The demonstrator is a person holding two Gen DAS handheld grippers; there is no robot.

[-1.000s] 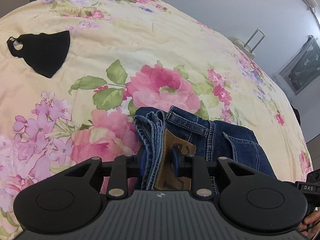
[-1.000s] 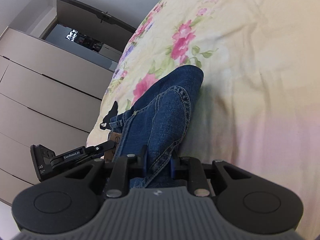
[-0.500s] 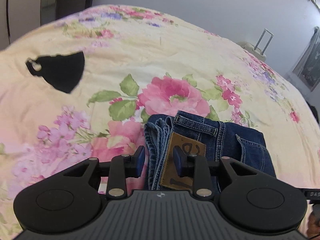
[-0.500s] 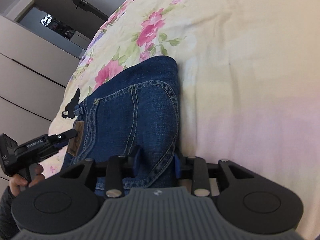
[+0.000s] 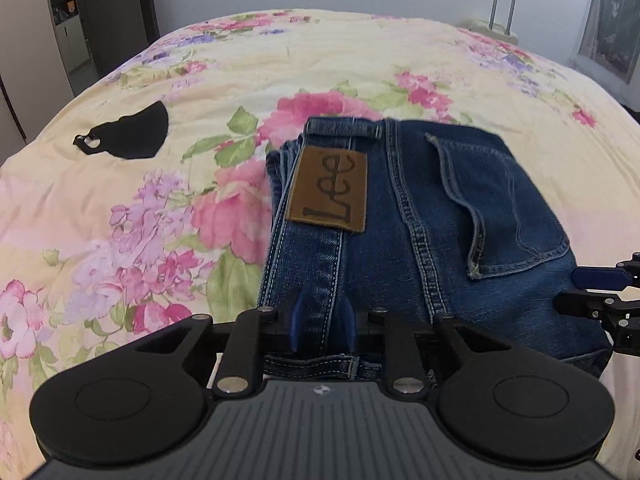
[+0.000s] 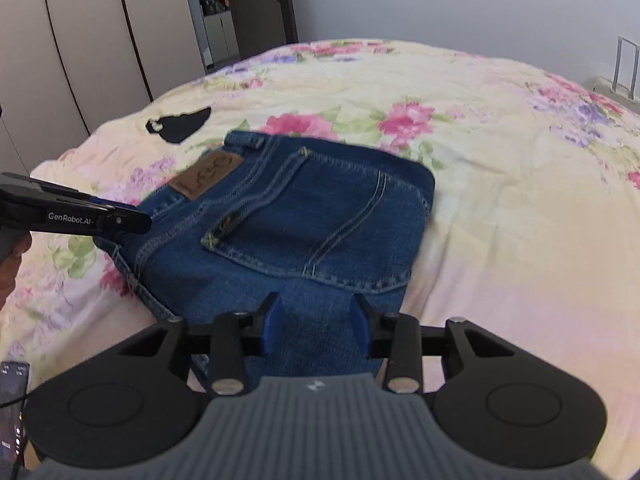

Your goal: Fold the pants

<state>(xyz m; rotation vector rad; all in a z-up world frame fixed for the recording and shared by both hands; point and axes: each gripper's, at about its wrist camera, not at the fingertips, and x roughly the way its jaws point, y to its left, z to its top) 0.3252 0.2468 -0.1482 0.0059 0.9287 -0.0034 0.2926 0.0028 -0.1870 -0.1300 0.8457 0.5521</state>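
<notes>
Folded blue jeans (image 5: 420,216) with a brown leather label (image 5: 328,190) lie flat on the flowered bed; they also show in the right wrist view (image 6: 288,216). My left gripper (image 5: 322,320) is open above the near left edge of the jeans, its blue pads either side of a seam. My right gripper (image 6: 314,320) is open and wider, over the near edge of the jeans. The left gripper shows from the side in the right wrist view (image 6: 120,218). The right gripper's tip shows in the left wrist view (image 5: 600,288).
A black face mask (image 5: 128,136) lies on the bedspread (image 5: 120,220) to the far left of the jeans. Wardrobe doors (image 6: 80,40) stand to the left of the bed. A suitcase handle (image 5: 502,4) rises behind the far bed edge.
Both grippers have let go of the jeans and pulled back toward me. The jeans, held bunched a second ago, now lie flat and folded on the bed.
</notes>
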